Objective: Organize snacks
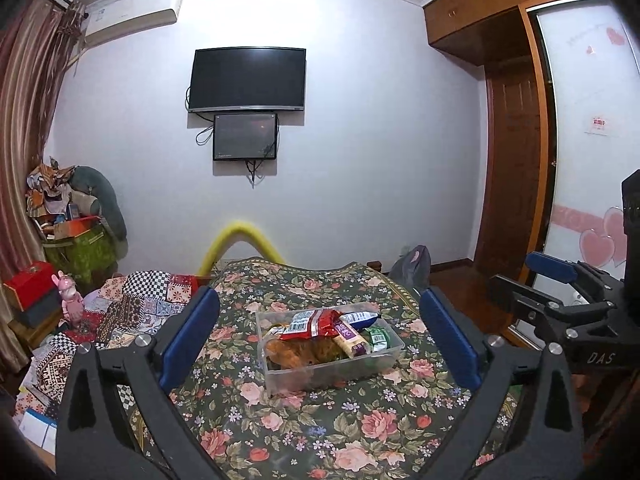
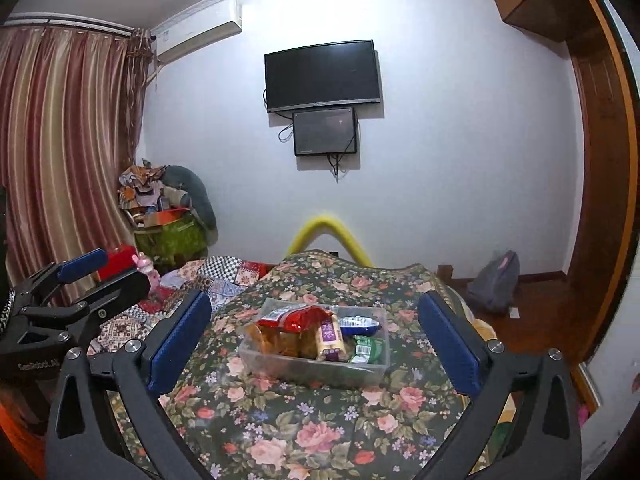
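Observation:
A clear plastic box (image 1: 332,372) sits on the floral bedspread (image 1: 304,432) and holds several snack packets: a red bag (image 1: 316,324), a yellow-purple bar (image 1: 352,338), a green packet (image 1: 378,338) and a blue one (image 1: 360,317). The box also shows in the right wrist view (image 2: 312,366), with the red bag (image 2: 298,318) on top. My left gripper (image 1: 320,332) is open and empty, hovering before the box. My right gripper (image 2: 316,328) is open and empty too, at the same distance. Each gripper appears at the edge of the other's view.
A patchwork quilt (image 1: 132,308) lies left of the bedspread. A red box (image 1: 30,288) and pink figurine (image 1: 72,300) stand at far left. A yellow foam tube (image 1: 240,240) arcs behind the bed. A grey backpack (image 2: 494,280) sits on the wooden floor at right.

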Tool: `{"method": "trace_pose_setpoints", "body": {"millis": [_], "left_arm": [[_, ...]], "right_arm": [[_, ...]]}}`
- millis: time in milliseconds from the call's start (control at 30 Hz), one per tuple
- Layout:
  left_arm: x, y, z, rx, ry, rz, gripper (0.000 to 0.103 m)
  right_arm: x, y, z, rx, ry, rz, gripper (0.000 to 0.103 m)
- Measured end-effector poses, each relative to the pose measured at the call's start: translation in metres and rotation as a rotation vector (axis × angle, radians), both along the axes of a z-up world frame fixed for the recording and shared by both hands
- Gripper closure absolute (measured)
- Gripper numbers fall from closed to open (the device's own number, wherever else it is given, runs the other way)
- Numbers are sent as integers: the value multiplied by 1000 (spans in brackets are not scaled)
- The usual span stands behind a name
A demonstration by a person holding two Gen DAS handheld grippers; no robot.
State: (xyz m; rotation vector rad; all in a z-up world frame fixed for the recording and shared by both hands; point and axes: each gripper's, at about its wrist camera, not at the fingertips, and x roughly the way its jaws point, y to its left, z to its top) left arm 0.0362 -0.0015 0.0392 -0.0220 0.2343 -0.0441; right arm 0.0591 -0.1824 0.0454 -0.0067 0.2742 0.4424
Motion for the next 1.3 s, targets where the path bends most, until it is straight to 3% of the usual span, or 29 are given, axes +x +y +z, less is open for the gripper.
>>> {"method": "trace_pose_setpoints", "body": {"millis": [1300], "left_arm": [[9,1,-11,-39,47,-16,0]], "right_arm": [[-2,-1,1,-2,23,-13,0]]}}
